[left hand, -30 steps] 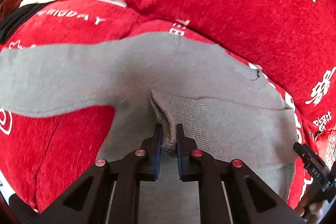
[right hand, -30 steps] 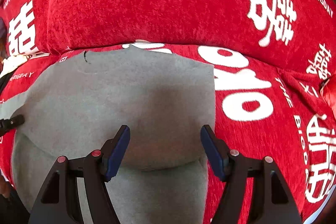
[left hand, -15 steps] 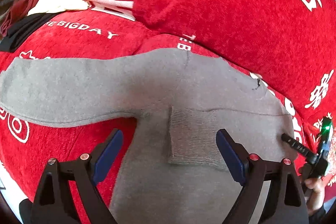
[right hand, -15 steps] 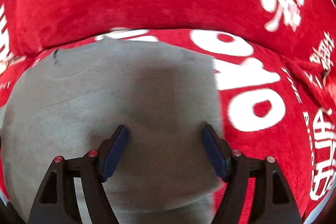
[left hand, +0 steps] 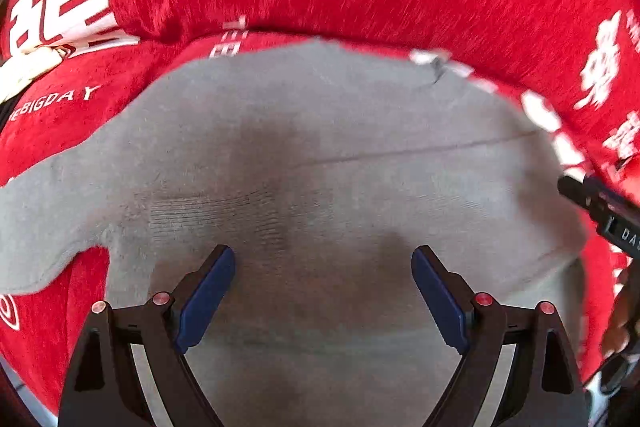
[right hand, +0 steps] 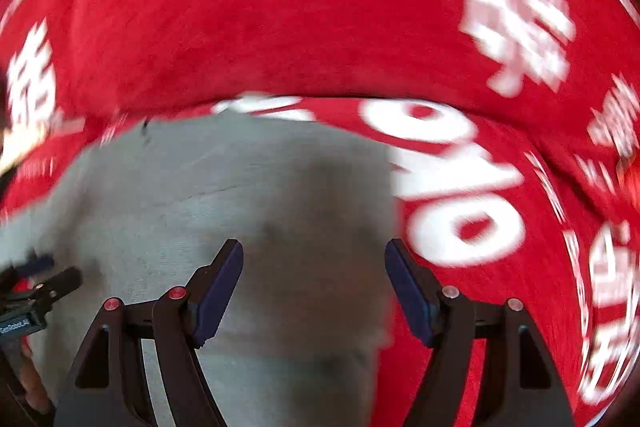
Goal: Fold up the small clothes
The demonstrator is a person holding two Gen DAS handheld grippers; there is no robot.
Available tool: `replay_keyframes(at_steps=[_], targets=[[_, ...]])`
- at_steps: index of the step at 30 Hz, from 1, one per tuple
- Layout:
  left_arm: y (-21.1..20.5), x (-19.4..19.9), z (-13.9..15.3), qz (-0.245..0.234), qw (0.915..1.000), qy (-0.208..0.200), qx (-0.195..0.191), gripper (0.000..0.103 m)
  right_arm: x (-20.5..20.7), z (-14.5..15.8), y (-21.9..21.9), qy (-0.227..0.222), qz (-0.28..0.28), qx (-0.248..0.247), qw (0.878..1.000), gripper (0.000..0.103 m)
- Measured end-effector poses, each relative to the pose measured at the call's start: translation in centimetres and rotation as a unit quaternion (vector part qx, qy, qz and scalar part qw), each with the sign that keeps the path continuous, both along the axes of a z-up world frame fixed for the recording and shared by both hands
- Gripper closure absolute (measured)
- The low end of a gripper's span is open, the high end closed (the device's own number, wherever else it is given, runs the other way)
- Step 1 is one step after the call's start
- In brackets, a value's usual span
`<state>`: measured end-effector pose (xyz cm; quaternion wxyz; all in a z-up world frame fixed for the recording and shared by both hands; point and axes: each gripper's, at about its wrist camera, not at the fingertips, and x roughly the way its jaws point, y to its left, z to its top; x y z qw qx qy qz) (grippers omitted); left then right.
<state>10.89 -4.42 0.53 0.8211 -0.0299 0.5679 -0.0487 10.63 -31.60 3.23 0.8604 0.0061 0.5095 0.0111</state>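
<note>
L gripper [left hand: 323, 293]: fingers apart, empty; hung above grey garment [left hand: 320, 147], prob. ready for next grab.
R gripper [right hand: 314, 289]: fingers apart, empty, above garment's right edge.

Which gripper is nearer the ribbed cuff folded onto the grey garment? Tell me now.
Left. The left gripper hangs open right beside the ribbed cuff, which lies just ahead of its left pad. The right gripper is open over the grey garment near its right edge, with no cuff in its view.

Left gripper [left hand: 323, 301] and right gripper [right hand: 314, 291] each had black angular arms, dark blue pads on the jaws, and small red screw heads along the linkages.
</note>
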Motion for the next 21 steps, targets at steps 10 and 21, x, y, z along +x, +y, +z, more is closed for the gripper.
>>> replay_keyframes(at_steps=[10,21], targets=[[-0.3,1.2,-0.4,-0.002,0.9995,-0.009,0.029,0.001,8.9,-4.1,-2.7,0.075,-0.063,0.055,0.994,0.02],[-0.7,-1.8,0.2,-0.006,0.9985,-0.026,0.047,0.001,-2.9,-2.2,3.8,0.03,0.015,-0.036,0.999,0.02]])
